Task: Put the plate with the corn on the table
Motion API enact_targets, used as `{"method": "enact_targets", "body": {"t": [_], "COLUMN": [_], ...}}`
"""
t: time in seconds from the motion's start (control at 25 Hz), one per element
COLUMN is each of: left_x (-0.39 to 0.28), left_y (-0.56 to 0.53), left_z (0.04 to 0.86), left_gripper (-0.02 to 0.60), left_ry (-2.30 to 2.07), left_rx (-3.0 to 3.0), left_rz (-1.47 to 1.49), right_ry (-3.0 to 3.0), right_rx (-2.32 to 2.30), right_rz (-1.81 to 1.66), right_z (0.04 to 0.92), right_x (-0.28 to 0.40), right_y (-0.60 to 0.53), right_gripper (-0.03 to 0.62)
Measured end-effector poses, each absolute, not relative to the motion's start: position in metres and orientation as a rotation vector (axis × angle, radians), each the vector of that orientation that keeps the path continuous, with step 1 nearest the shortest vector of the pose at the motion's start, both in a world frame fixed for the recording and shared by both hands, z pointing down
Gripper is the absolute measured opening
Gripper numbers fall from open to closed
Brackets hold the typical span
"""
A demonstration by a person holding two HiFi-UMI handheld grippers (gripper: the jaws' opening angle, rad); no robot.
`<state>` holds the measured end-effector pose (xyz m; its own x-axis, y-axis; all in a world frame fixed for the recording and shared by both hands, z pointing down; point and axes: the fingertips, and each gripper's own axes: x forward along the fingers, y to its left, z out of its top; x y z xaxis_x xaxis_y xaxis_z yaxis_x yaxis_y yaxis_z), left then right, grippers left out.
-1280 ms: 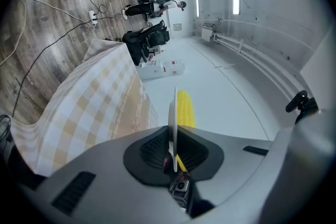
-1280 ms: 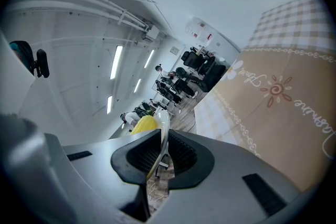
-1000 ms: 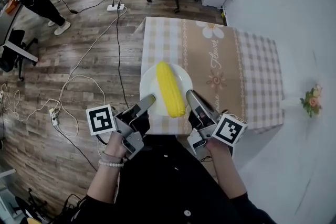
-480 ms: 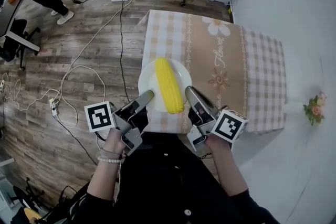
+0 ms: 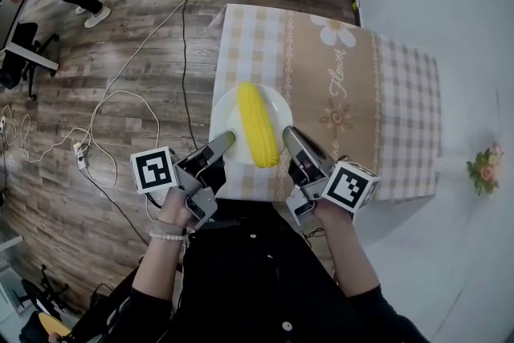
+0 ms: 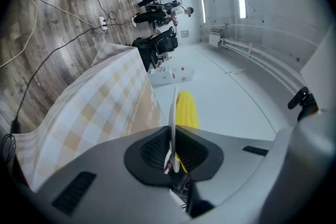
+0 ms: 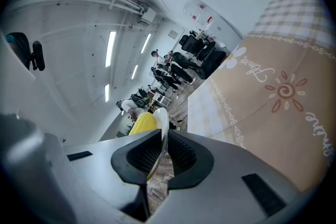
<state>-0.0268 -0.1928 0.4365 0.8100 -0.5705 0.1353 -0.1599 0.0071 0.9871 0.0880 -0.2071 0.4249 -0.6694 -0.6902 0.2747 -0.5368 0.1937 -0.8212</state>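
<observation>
Plate [image 5: 226,110], white, carries the corn [image 5: 255,124] lengthwise, over the near left part of the table [image 5: 353,76]. The table is covered by a checked cloth [image 5: 405,116]. Whether the plate rests on it cannot be told. The left tool [image 5: 227,140] meets the plate's near left rim and the right tool [image 5: 287,132] its near right rim. A wood floor [image 5: 120,52] strewn with cables [image 5: 104,115] lies to the left.

Left gripper view: jaws pinch the plate's rim, seen edge-on. Corn shows just right of the edge, cloth to its left.

Right gripper view: jaws likewise clamp the rim. Corn shows left of the edge-on plate, cloth to the right.
</observation>
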Motion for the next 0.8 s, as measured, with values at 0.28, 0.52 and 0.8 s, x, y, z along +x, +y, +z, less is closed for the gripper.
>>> {"method": "enact_targets", "body": {"t": [0.28, 0.52, 0.8], "left_x": [-0.020, -0.012, -0.007], "left_y": [-0.205, -0.212, -0.221], "left_z": [0.458, 0.471, 0.490], "left_gripper": [0.028, 0.026, 0.026], "left_ry": [-0.624, -0.622, -0.626], "left_rx": [1.557, 1.556, 1.570], "left_rz": [-0.304, -0.274, -0.235], "right_ry": [2.273, 2.282, 2.266], "right_rx": [-1.245, -1.272, -1.294], "right_rz": [-1.520, -1.541, -1.567], "right_z": [0.448, 0.463, 0.483], "right_x": [0.098, 0.104, 0.111], "right_y": [-0.214, -0.220, -0.226], "right_gripper": [0.066, 0.066, 0.066]}}
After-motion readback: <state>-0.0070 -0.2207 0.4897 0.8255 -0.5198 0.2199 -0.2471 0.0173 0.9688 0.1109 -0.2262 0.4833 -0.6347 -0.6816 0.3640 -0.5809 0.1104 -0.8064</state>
